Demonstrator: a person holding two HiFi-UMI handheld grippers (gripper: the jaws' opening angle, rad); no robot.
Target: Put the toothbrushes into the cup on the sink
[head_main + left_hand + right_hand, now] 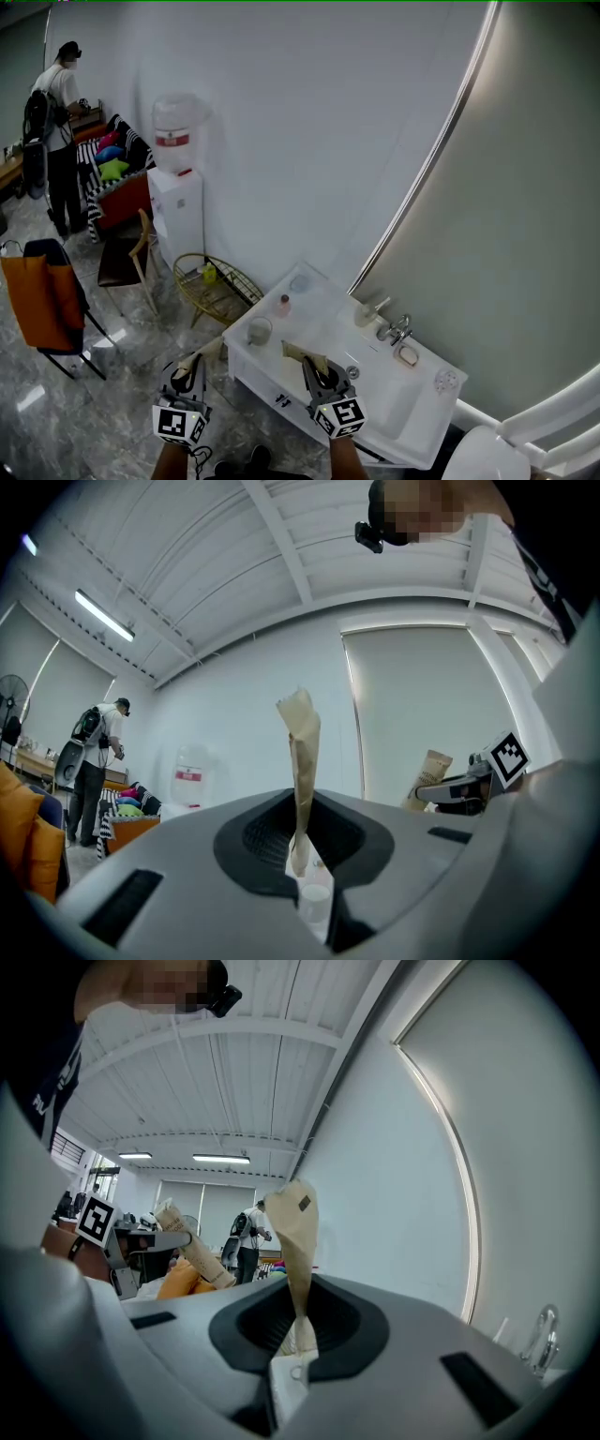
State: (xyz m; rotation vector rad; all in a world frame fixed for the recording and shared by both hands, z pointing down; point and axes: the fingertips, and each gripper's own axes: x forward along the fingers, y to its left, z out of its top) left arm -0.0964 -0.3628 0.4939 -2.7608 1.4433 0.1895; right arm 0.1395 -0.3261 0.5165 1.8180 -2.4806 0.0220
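Left paper wrapper [302,752]: contents were not visible; lower end was hidden inside left gripper [302,860]. Right paper wrapper [298,1241] in right gripper [295,1340]: same. Small object [447,380] on sink [328,323] was too small to identify. White fixture [483,457] was cut off at the bottom edge.

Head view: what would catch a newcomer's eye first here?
At bottom centre, the left gripper is shut on the left toothbrush, wrapped in tan paper, and the right gripper on the right toothbrush. Just beyond them the white sink stands against the wall, with the cup on its left end.
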